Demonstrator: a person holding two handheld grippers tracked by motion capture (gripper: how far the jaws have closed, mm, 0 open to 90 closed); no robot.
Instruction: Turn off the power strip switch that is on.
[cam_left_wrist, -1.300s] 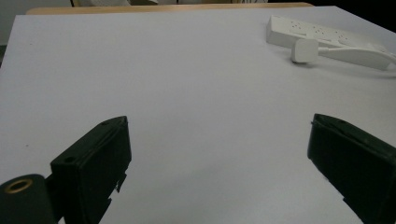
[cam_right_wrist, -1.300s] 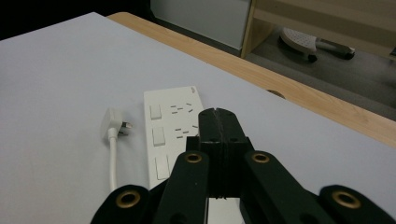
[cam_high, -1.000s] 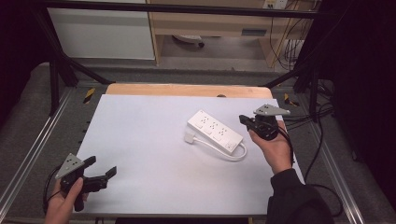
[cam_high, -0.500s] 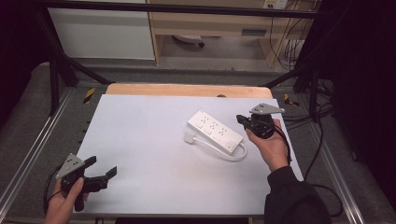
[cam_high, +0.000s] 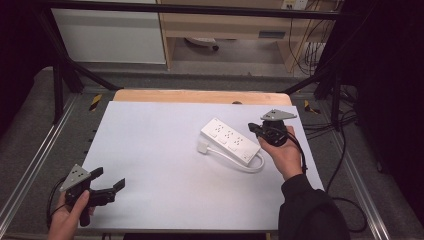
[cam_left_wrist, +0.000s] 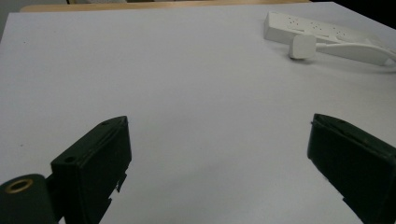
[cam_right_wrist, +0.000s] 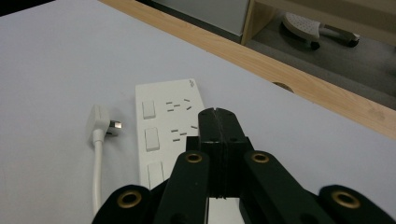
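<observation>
White cabinet (cam_high: 110, 35) and wooden shelf (cam_high: 240, 22) beyond the table (cam_high: 150, 150).

White table sheet (cam_high: 165, 150) as reference. Wooden table edge (cam_high: 200, 96) runs along its far side, small dark hole (cam_high: 237, 103) in the wood near the right end. Beyond that: white cabinet (cam_high: 110, 35) far left, wooden shelf unit (cam_high: 235, 25) far centre, white dome-shaped object (cam_right_wrist: 303, 23) on the floor beneath it. Loose cables (cam_high: 310, 50) hang beyond the far right corner. Metal frame rails (cam_high: 30, 170) flank both sides.
</observation>
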